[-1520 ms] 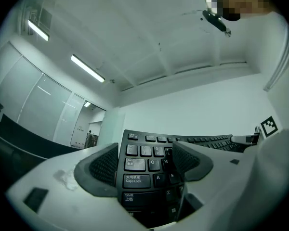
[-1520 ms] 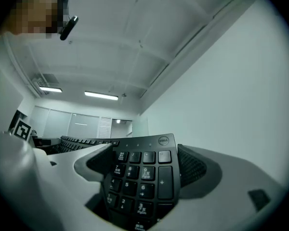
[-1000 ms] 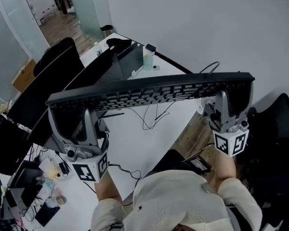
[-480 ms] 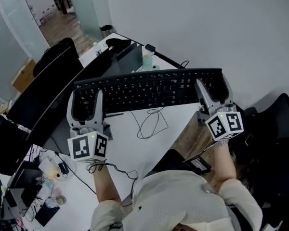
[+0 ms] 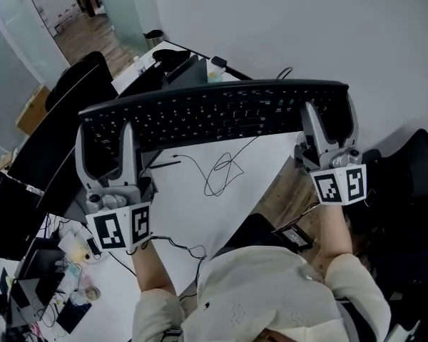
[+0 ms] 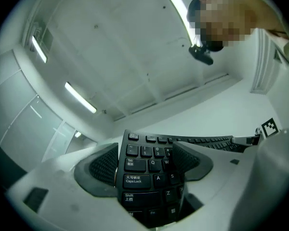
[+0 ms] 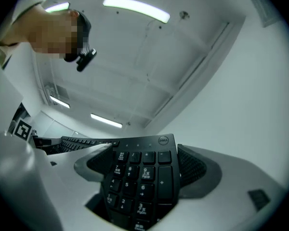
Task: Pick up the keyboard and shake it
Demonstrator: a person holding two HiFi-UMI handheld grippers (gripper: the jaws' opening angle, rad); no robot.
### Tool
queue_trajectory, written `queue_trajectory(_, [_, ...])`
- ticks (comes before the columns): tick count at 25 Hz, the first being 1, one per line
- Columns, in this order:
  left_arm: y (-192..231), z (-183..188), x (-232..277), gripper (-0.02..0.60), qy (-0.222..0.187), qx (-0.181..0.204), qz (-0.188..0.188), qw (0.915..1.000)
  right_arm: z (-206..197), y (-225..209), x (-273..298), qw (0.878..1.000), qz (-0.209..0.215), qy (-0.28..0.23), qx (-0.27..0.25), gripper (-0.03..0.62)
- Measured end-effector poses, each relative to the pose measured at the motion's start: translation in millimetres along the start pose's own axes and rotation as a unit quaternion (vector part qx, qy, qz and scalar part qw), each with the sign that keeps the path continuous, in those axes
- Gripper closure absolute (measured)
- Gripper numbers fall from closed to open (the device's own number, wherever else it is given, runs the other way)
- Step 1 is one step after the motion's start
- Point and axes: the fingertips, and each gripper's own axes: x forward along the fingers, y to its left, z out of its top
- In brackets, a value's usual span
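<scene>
Pinching the keyboard (image 5: 214,112) at 9 o'clock with left gripper (image 5: 105,137), at 3 o'clock with right gripper (image 5: 330,120). May slip out under hard shaking and hit the desk (image 5: 185,212).

Bright, even light from ceiling strips (image 7: 135,8); gripper views bend at dark edges, head view perhaps slightly soft

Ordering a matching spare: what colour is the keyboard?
The keyboard is black with white lettering, clearest in the left gripper view.

White desk (image 5: 172,209), looped black cable (image 5: 221,174), office chair (image 5: 75,84)
</scene>
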Motion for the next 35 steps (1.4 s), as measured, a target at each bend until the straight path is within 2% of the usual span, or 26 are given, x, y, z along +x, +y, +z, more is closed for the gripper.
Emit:
queue_trajectory(2, [-8,39,-9,0.253,-0.089,0.021,-0.012,0.9958,41,7,-8,0.996,0.012,-0.082,-0.022,0.189])
queue_trajectory(4, [-18,75,-29,0.253,-0.183,0.042,-0.022,0.9819,81,19,-24,0.985,0.026,-0.163,-0.051,0.189])
queue_trajectory(5, [-21,86,-38,0.255,-0.212,0.047,-0.025,0.9758,96,25,-31,0.979,0.032,-0.191,-0.065,0.189])
queue_trajectory(7, [-22,92,-44,0.253,-0.223,0.042,-0.026,0.9734,106,27,-38,0.975,0.037,-0.207,-0.071,0.189])
queue_trajectory(10, [-18,72,-29,0.255,-0.173,0.027,-0.019,0.9843,87,17,-27,0.985,0.03,-0.159,-0.055,0.189])
queue_trajectory(13, [-9,36,-13,0.255,-0.084,0.0,-0.009,0.9964,53,8,-12,0.997,0.014,-0.072,-0.037,0.189])
queue_trajectory(16, [3,-2,-6,0.255,0.002,-0.022,0.003,0.9997,14,3,-2,1.0,0.0,0.016,-0.015,0.189])
queue_trajectory(19, [3,-38,0,0.255,0.073,-0.037,0.011,0.9966,-23,-8,1,0.996,-0.012,0.086,0.005,0.189])
queue_trajectory(23, [4,-79,4,0.255,0.149,-0.047,0.018,0.9876,-68,-20,-1,0.986,-0.03,0.159,0.029,0.189])
queue_trajectory(28, [4,-103,5,0.255,0.192,-0.058,0.022,0.9795,-91,-26,-3,0.975,-0.041,0.214,0.04,0.189])
queue_trajectory(35, [5,-160,-22,0.255,0.249,-0.077,0.027,0.9651,-143,-26,-26,0.959,-0.047,0.275,0.048,0.189])
